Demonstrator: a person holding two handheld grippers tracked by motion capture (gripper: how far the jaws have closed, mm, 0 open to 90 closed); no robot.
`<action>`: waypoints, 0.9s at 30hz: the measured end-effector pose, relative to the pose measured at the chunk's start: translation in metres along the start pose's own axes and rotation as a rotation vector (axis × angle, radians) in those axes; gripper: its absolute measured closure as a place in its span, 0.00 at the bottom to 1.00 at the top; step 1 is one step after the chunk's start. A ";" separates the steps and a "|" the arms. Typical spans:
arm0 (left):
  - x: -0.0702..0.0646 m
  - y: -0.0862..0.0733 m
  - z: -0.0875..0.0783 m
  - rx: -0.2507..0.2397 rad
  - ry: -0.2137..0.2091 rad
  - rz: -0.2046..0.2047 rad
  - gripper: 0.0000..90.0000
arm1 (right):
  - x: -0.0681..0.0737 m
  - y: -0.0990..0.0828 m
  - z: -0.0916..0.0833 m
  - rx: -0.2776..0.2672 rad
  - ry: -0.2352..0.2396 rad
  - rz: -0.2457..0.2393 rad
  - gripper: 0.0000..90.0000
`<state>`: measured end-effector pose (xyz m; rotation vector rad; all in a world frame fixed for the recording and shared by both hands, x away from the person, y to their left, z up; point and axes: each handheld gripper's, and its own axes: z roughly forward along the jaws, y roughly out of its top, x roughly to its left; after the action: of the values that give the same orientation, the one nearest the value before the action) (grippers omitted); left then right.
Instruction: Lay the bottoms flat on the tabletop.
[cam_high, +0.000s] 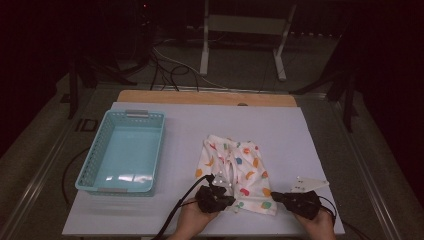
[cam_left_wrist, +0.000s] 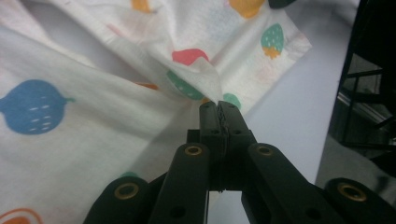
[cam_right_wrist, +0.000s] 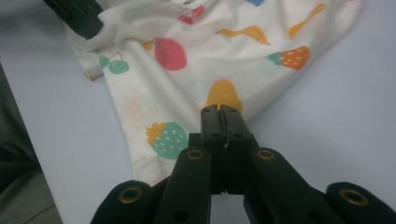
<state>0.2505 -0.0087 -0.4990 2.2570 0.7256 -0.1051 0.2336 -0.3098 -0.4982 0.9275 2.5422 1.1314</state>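
One fruit-print cloth (cam_high: 235, 172) lies crumpled mid-table beside one empty blue basket (cam_high: 122, 152) at its left, with two grippers at the cloth's near edge, left (cam_left_wrist: 219, 106) and right (cam_right_wrist: 219, 110), each clenched on a fold of cloth.

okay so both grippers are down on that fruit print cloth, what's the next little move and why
Probably lift both together. The left gripper is shut on a fold of the fruit-print cloth, and the right gripper looks shut on its near edge, while the cloth lies crumpled beside the blue basket.
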 end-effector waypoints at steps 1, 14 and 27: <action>-0.001 0.000 0.001 -0.001 0.001 0.001 0.99 | -0.001 -0.001 -0.002 -0.002 0.005 0.002 0.99; 0.015 -0.028 -0.032 0.001 0.121 0.021 0.74 | 0.008 0.004 0.012 0.003 0.110 -0.004 0.70; 0.018 -0.052 -0.038 0.041 0.199 0.067 0.98 | 0.029 -0.008 0.026 0.034 0.175 -0.128 0.85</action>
<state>0.2331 0.0549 -0.5101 2.3509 0.7564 0.1397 0.2187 -0.2804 -0.5196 0.6890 2.7220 1.1825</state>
